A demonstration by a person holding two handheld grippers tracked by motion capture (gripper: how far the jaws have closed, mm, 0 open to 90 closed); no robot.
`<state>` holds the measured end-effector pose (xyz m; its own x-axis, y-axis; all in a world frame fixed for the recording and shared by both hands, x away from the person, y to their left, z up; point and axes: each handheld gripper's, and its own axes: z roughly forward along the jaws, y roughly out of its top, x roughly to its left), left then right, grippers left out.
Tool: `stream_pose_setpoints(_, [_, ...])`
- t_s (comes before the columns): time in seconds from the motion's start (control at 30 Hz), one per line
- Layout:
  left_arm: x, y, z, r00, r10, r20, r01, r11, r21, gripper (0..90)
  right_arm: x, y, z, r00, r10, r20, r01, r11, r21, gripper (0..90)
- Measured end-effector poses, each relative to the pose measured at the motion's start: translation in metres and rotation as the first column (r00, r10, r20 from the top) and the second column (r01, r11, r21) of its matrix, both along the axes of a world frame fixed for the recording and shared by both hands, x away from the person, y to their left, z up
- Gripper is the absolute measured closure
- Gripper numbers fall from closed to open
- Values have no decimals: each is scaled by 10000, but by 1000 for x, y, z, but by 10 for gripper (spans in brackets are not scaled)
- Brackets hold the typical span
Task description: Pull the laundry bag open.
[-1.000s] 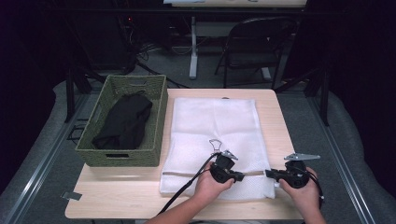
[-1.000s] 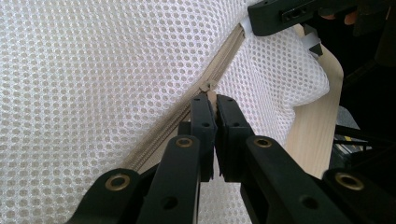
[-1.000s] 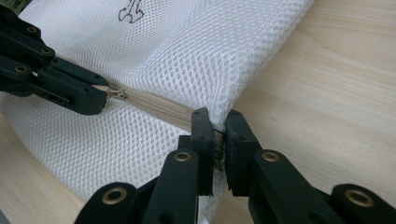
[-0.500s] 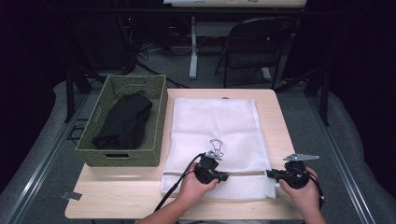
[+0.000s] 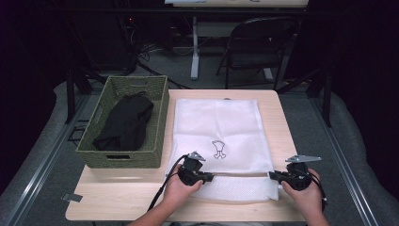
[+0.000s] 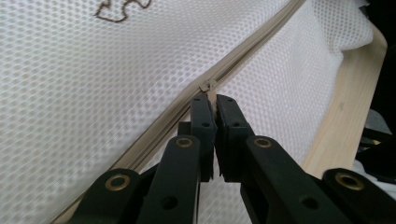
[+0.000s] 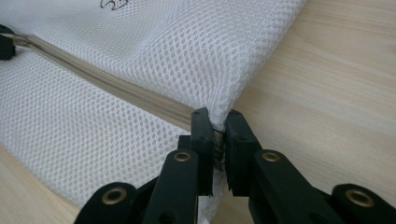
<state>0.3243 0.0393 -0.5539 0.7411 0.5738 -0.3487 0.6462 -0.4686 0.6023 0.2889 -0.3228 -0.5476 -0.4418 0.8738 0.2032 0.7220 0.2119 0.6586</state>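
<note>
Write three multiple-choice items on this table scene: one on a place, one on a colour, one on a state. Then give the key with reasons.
1. Where does the woven basket stand?
A. left of the mesh laundry bag
B. right of the bag
C. on top of the bag

2. What colour is the garment in the basket?
A. white
B. black
C. red

3. How does the left gripper stand?
A. wide open above the bag
B. shut on the zipper pull
C. shut on the basket's rim

Key: 1 A, the high view shows the basket at the table's left and the bag beside it. 2 B, the folded cloth is black against the green weave. 3 B, the left gripper view shows the jaws pinched together at the pull on the zipper, while the right gripper clamps the bag's edge.
</note>
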Motion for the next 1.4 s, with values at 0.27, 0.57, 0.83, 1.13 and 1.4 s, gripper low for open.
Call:
stream_pose_setpoints(0.27, [-3,27,0,9991,415,-78,-414,9991,47,872,0,-3,0,9999,-103,-8,103,9999,22,838])
stream_pose_setpoints(0.57, [-7,51,3,9971,762,-13,-761,9970,140,872,0,-2,0,10000,-77,14,77,10000,16,839])
stream_pose_setpoints(0.83, [-10,73,2,9945,1031,-171,-1029,9946,94,872,1,-3,0,9999,-108,39,108,9999,-119,838])
stream_pose_setpoints(1.13, [-14,81,3,9949,999,-119,-997,9949,156,872,1,0,0,10000,-23,14,23,10000,11,838])
stream_pose_setpoints(1.4, [-14,89,2,9921,1256,-33,-1253,9914,382,873,0,1,0,10000,-60,64,62,9995,-306,839])
